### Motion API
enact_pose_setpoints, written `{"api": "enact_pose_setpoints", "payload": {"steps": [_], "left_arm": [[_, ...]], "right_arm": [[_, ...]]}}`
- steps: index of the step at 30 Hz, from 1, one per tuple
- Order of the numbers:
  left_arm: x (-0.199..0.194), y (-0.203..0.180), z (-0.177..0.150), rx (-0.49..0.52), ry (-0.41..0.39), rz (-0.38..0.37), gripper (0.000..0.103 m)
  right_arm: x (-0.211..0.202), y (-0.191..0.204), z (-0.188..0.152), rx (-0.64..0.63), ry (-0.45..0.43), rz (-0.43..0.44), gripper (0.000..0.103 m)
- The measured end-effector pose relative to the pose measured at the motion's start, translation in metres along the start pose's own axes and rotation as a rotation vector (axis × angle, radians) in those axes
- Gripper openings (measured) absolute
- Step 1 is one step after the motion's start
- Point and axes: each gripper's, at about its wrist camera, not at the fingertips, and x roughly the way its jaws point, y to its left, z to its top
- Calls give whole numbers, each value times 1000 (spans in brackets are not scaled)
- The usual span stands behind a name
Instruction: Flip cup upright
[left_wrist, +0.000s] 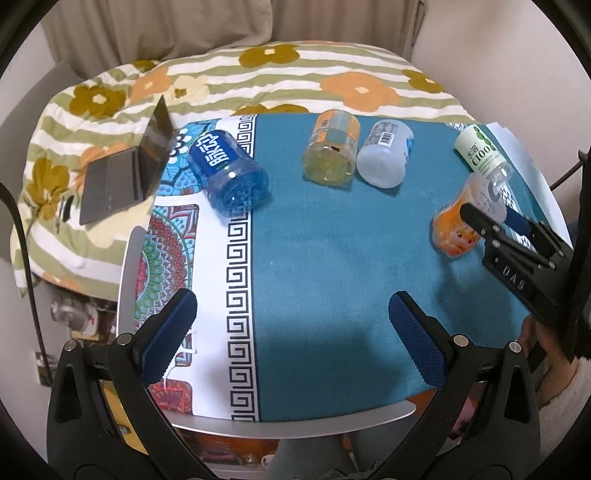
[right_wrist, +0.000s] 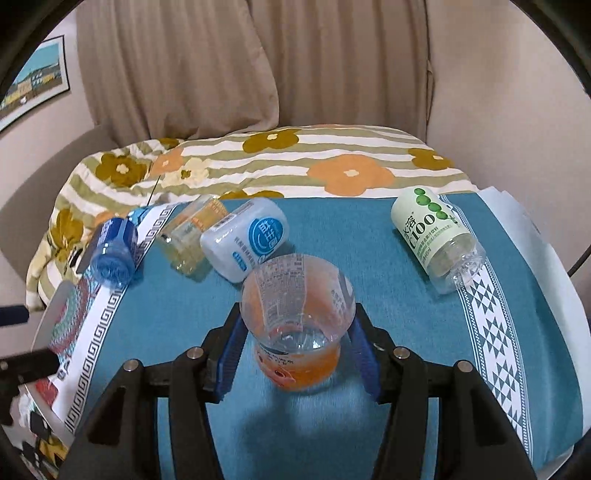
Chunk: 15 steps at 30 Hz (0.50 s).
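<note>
Currently the orange cup (right_wrist: 298, 325) is clamped between the blue pads (right_wrist: 231, 354) of the right gripper (right_wrist: 297, 354), mouth up and apparently standing on the teal tablecloth (right_wrist: 369, 236), though contact at its base cannot be confirmed. The left gripper (left_wrist: 291, 332) is held with jaws wide apart over bare cloth. Beyond, four cut bottles are seen lying on their sides: green-label (right_wrist: 436, 240), pale blue (right_wrist: 245, 238), yellow (right_wrist: 192, 236), dark blue (right_wrist: 112, 251).
</note>
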Motion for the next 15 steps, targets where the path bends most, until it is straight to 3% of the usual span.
{"api": "enact_pose_setpoints", "payload": {"steps": [10,13,15], "left_arm": [[-5,-9,-5,-27,-4,4,103],[-10,-10,-6,-42,-9,9,103],[-14,-11,-7,-52,-16,12,103]], "right_arm": [[-5,4,-8,-36,8,-13,55],[-8,2,-8,-26,-1,-3,72],[-12,0,-6,-20,-11,11,91]]}}
